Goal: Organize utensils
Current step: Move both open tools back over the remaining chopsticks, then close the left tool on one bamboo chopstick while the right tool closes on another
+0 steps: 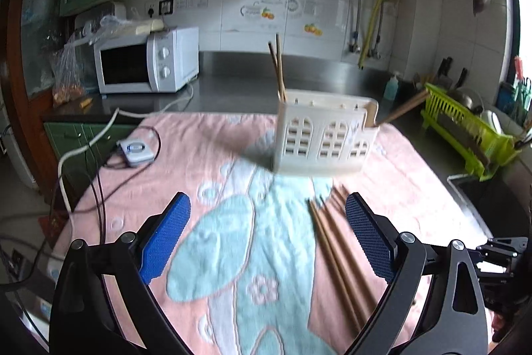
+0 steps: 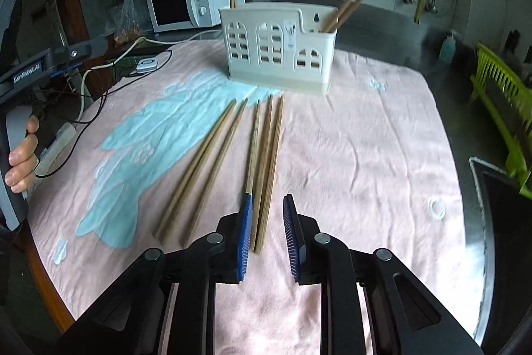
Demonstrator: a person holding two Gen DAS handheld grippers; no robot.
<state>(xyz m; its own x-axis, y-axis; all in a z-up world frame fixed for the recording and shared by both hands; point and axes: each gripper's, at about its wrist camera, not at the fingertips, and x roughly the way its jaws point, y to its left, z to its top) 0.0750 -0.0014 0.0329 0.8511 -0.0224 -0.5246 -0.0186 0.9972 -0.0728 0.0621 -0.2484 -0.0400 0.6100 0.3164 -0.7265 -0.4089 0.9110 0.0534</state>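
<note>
The left gripper (image 1: pixel 267 205) is held with its blue pads (image 1: pixel 166 235) spread wide and nothing between them; only the pink and pale blue towel (image 1: pixel 212 255) is seen in the gap. Just inside its right pad, a bundle of wooden chopsticks (image 1: pixel 335 258) is laid on the towel, running from near the pad tip back under the right finger. Ahead of the tips, slightly right of centre, a cream utensil holder (image 1: pixel 321 138) with window-shaped cut-outs is stood on the towel. Two chopsticks are stood upright in its left end and another is leaned out of its right end.

The right gripper (image 2: pixel 267 198) is seen with its pads (image 2: pixel 246 238) narrowly parted, closed on nothing. The near ends of two chopsticks (image 2: pixel 266 175) are lain in the gap beside the left pad, though whether that pad touches them cannot be told. A third is passed behind the left pad tip, and two more (image 2: pixel 202 168) are lain further to the left, angled towards the holder (image 2: pixel 279 52) ahead. The other gripper's handle is gripped by a hand (image 2: pixel 21 162) at the far left edge.

A white microwave (image 1: pixel 146 62) is set far ahead to the left, and a green dish rack (image 1: pixel 465 135) far to the right
</note>
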